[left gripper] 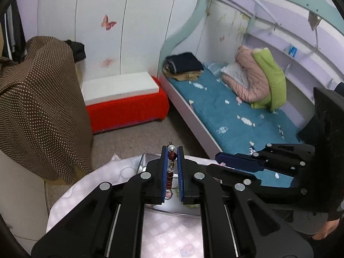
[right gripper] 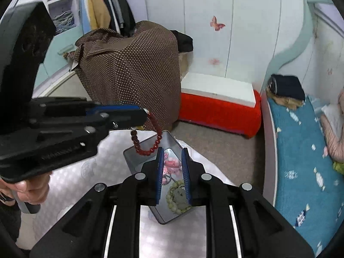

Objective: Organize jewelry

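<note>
Bracelet [right gripper: 148,137] pinched in left tongs [left gripper: 172,150], above tin [right gripper: 137,154]

A child's bedroom at home is showing here: a bed [left gripper: 232,116] with a blue fleece cover is sitting in a curved pastel frame, with folded clothes [left gripper: 185,64] and padded jackets [left gripper: 258,79] lying on it. Butterfly stickers [right gripper: 217,24] are decorating the white wardrobe doors [right gripper: 206,21], and garments [right gripper: 107,8] are hanging in an open closet.

I see a white wardrobe [left gripper: 120,28] at twelve o'clock. Blue-covered bed [left gripper: 232,116] lies at two o'clock. Grey floor [left gripper: 137,137] between.
</note>
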A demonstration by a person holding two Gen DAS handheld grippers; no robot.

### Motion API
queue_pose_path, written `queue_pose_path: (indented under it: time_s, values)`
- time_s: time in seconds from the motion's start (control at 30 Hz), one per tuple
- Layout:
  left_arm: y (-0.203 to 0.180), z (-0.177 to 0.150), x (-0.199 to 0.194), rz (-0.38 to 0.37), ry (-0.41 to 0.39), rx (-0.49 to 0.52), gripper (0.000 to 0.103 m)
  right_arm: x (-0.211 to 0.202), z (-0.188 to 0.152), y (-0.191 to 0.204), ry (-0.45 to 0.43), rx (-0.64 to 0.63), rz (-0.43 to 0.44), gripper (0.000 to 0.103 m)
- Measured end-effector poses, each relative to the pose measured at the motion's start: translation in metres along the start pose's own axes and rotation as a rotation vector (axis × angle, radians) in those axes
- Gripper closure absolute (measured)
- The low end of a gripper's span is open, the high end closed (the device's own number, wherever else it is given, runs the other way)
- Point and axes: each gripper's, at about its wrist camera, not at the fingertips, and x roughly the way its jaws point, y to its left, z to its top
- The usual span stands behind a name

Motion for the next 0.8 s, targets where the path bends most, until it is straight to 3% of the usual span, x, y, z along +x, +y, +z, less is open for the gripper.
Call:
queue_pose_path:
  time_s: [0.03, 0.07, 0.1, 0.17, 0.3, 0.33, 0.57, 0.8]
  values:
    - [0.001, 0.000, 0.005, 0.010, 0.012, -0.001, 0.083, 0.002, -0.001, -0.003, 0.000, 0.021, 0.002, 0.066]
    - [0.002, 0.000, 0.008, 0.014, 0.018, -0.007, 0.057, 0.003, -0.002, -0.004, -0.003, 0.035, 0.000, 0.048]
    - [0.004, -0.001, 0.008, 0.019, 0.014, -0.016, 0.029, 0.002, -0.003, -0.005, -0.007, 0.042, -0.002, 0.045]
    - [0.008, -0.004, 0.001, 0.047, -0.023, -0.029, 0.015, 0.000, -0.007, -0.007, -0.015, 0.059, 0.015, 0.040]
    - [0.013, -0.009, -0.014, 0.086, -0.044, -0.041, 0.010, -0.010, -0.012, -0.008, -0.040, 0.080, -0.006, 0.010]
    - [0.013, -0.012, -0.022, 0.103, -0.059, -0.044, 0.009, -0.013, -0.012, -0.009, -0.051, 0.086, -0.010, 0.007]
    - [0.009, -0.036, -0.088, 0.190, -0.165, -0.055, 0.006, -0.041, -0.024, 0.000, -0.100, 0.142, -0.070, 0.007]
    - [-0.019, -0.076, -0.170, 0.274, -0.293, -0.027, 0.005, -0.081, -0.038, 0.026, -0.154, 0.173, -0.089, 0.007]
